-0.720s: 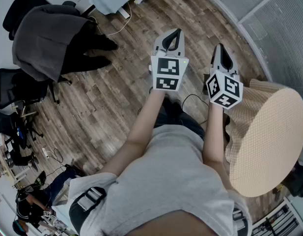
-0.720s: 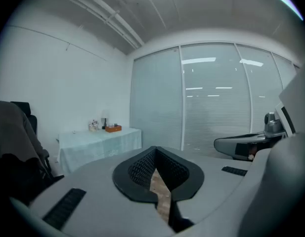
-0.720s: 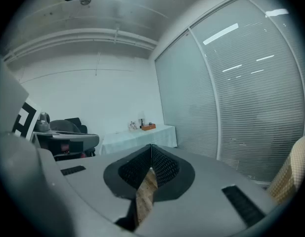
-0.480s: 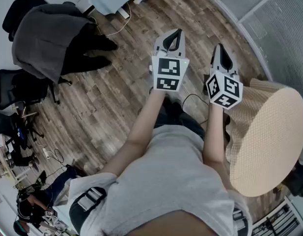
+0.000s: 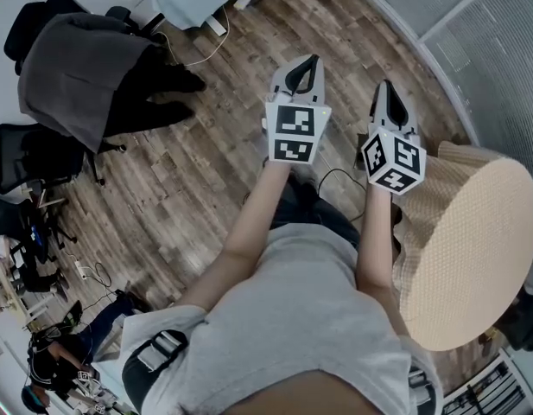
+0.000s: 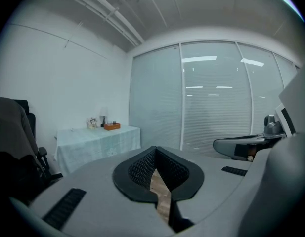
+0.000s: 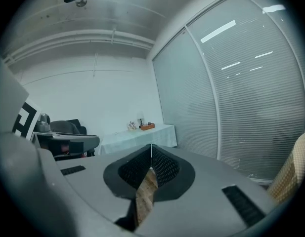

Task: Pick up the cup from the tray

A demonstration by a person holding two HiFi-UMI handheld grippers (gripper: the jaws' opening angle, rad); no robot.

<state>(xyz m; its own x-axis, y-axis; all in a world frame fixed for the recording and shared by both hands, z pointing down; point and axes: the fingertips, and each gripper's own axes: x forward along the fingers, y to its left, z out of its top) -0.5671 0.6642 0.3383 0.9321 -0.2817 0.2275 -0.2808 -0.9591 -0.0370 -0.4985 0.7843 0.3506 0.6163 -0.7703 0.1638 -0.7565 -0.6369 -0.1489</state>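
Head view showed no cup and no tray, and neither gripper view showed them either, so where the cup stood could not be told. The left gripper (image 5: 311,59) and right gripper (image 5: 385,85) were held side by side above the wood floor (image 5: 206,171), each with its jaws closed tip to tip on nothing. A clothed table (image 6: 98,139) stood far off. The pick-up seemed not yet begun; the next move called for finding the tray, then opening a gripper.
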